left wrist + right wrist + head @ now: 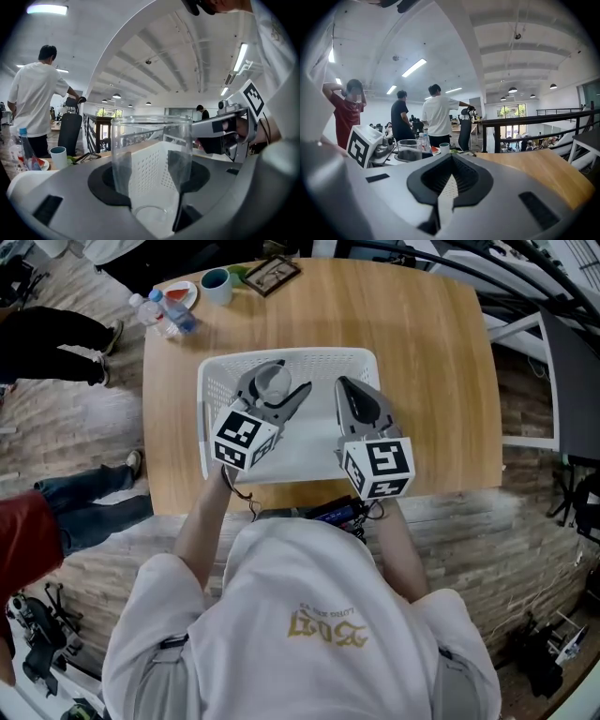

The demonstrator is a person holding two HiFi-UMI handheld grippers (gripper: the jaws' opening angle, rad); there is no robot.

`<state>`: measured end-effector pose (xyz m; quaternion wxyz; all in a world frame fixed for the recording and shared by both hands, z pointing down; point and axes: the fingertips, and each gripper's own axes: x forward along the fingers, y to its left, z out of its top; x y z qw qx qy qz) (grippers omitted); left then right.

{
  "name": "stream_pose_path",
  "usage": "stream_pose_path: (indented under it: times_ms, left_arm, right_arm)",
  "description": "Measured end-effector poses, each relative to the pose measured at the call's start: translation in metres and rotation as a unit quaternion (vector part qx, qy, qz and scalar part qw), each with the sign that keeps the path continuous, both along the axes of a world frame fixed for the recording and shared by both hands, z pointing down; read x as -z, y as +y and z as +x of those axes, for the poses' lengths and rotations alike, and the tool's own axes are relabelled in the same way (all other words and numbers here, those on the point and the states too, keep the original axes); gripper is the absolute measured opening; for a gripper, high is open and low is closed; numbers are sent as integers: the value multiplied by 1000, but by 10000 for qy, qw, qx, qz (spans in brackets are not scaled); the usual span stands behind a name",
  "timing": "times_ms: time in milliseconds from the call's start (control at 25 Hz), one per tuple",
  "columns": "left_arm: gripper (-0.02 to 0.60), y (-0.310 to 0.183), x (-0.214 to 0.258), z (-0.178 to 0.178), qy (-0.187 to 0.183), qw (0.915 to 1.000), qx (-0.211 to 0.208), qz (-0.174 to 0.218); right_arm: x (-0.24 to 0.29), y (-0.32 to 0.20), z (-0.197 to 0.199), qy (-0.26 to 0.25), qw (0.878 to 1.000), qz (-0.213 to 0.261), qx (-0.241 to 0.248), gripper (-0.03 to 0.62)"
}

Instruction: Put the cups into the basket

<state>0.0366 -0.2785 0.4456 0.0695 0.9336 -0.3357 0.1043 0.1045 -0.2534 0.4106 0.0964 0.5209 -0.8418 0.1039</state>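
A clear plastic cup [273, 382] hangs over the back left part of the white perforated basket [292, 355] on the wooden table. My left gripper [279, 382] is shut on it. In the left gripper view the cup [151, 154] fills the space between the two dark pads, rim away from the camera. My right gripper [341, 382] hovers over the basket's right half, its jaws shut with nothing between them. From the right gripper view [450, 161] I see the cup [409, 149] in the other gripper at left.
At the table's far left corner stand a teal mug [216, 285], water bottles [165, 313], a plate [180, 293] and a picture frame [272, 276]. Bare tabletop [431, 381] lies right of the basket. People stand to the left of the table.
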Motion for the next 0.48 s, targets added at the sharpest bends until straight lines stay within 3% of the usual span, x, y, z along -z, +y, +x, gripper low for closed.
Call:
stream_pose_path:
  times_ms: [480]
  left_arm:
    - [264,-5,-26,14,-289,9989,-378,-35]
  right_arm:
    - [-21,-17,-16,29,9996,-220,165,9]
